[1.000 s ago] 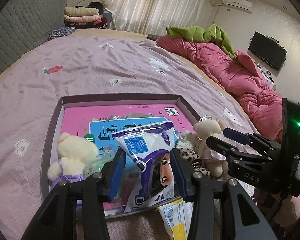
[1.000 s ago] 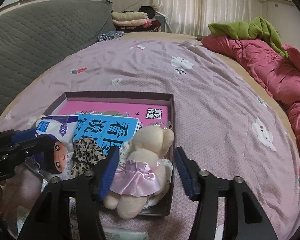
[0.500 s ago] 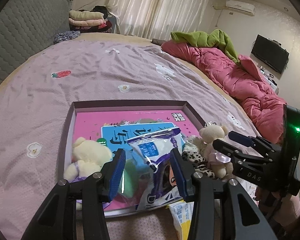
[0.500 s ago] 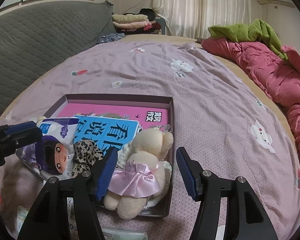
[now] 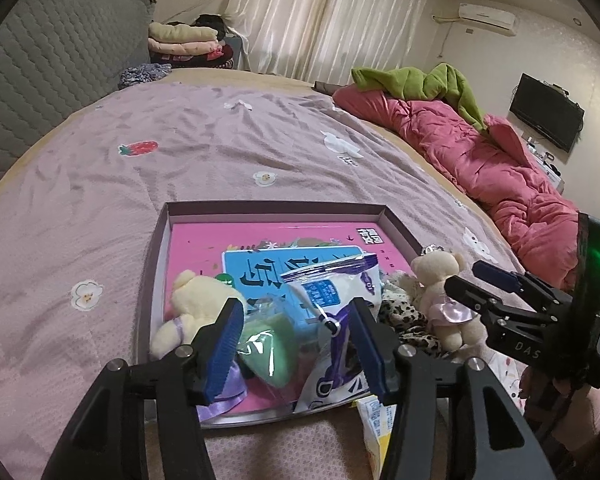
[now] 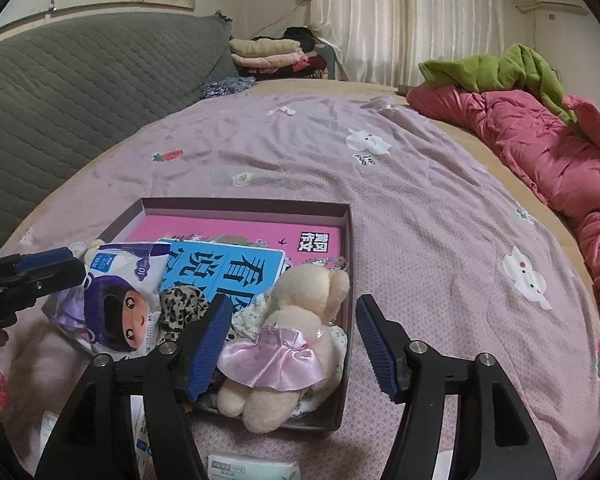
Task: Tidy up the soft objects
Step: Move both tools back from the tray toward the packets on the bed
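Jaws on my left gripper (image 5: 296, 344) have just been spreading around the cartoon-printed pouch (image 5: 336, 320) in the shallow box (image 5: 272, 210), no longer clamping it. My right gripper (image 6: 292, 344) has widened too, straddling the pink-skirted teddy (image 6: 288, 344) there.

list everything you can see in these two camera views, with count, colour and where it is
box: 1, dark purple-grey, on the bed
books: 2, pink under blue, flat in the box
teddy bears: 2, cream; pink-skirted one at the box's right corner, purple-skirted one at its left
cartoon packet: 1, white and purple, in the box's front
leopard cloth: 1, between packet and pink-skirted bear
bedspread: 1, lilac with patches
quilt: 1, red, right edge of the bed
green garment: 1, on the quilt
folded clothes: one stack, beyond the bed
left gripper: black, blue pads, open, just widened around the packet
right gripper: open, just widened around the pink-skirted bear
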